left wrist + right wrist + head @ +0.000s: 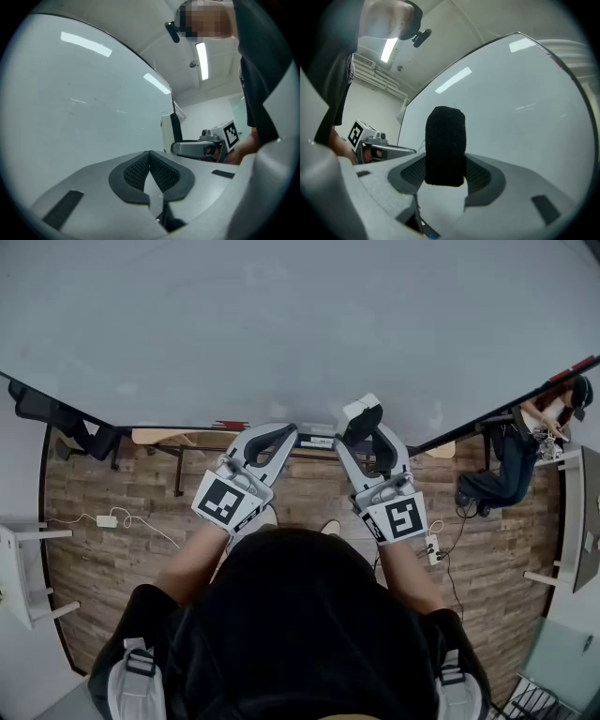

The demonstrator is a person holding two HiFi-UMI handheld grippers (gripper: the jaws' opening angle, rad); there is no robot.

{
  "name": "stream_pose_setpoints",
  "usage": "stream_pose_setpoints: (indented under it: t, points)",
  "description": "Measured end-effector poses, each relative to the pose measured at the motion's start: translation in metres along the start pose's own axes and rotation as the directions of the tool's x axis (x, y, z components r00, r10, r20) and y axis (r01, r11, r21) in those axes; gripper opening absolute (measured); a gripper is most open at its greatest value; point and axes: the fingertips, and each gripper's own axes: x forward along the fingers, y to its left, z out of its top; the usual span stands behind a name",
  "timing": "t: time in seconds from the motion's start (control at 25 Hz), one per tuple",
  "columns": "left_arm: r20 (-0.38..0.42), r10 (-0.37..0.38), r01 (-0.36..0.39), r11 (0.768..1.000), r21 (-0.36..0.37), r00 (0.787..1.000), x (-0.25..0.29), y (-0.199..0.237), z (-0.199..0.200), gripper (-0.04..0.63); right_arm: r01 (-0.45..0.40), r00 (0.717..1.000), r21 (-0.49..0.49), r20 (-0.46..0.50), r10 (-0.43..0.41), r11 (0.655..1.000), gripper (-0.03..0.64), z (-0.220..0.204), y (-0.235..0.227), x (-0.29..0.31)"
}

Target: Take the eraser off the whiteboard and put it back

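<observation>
The whiteboard (281,324) fills the top of the head view. My right gripper (362,430) is shut on the eraser (361,416), a white block with black felt, held close to the board's lower edge. In the right gripper view the black felt of the eraser (445,145) stands between the pads, facing the camera, with the whiteboard (520,108) behind it. My left gripper (282,433) sits just left of it, shut with nothing in it; its pads (161,171) meet at the tips. The left gripper view shows the eraser (169,133) at the whiteboard (84,103); whether they touch I cannot tell.
Below the board runs a ledge with markers (314,440). A person (516,460) sits at the right by a desk (574,512). On the wooden floor lie a white power adapter (106,520) and cables. A white piece of furniture (19,568) stands at the left.
</observation>
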Motion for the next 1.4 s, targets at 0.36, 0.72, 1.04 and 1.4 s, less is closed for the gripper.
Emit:
stream_pose_setpoints:
  t: [0.36,0.72,1.04,1.4]
  points:
    - [0.01,0.023,-0.023,1.0,0.006,1.0,-0.052,0.055,0.012,-0.005,0.014,1.0,-0.045,0.01,-0.013,0.999,0.232,0.01,0.05,0.052]
    - [0.025,0.011,-0.012,1.0,0.013,1.0,-0.096,0.118,0.021,-0.005,0.045,0.999,-0.177,-0.006,-0.047,0.983,0.232,0.018,0.1,0.119]
    - [0.049,0.035,-0.038,0.997,0.072,0.998,-0.132,0.164,0.023,-0.005,0.069,0.994,-0.335,-0.06,-0.094,0.94,0.232,0.011,0.138,0.172]
    - [0.06,0.059,-0.062,0.996,0.064,0.996,-0.128,0.178,0.034,-0.005,0.142,0.973,-0.446,-0.103,-0.208,0.884,0.232,0.015,0.135,0.195]
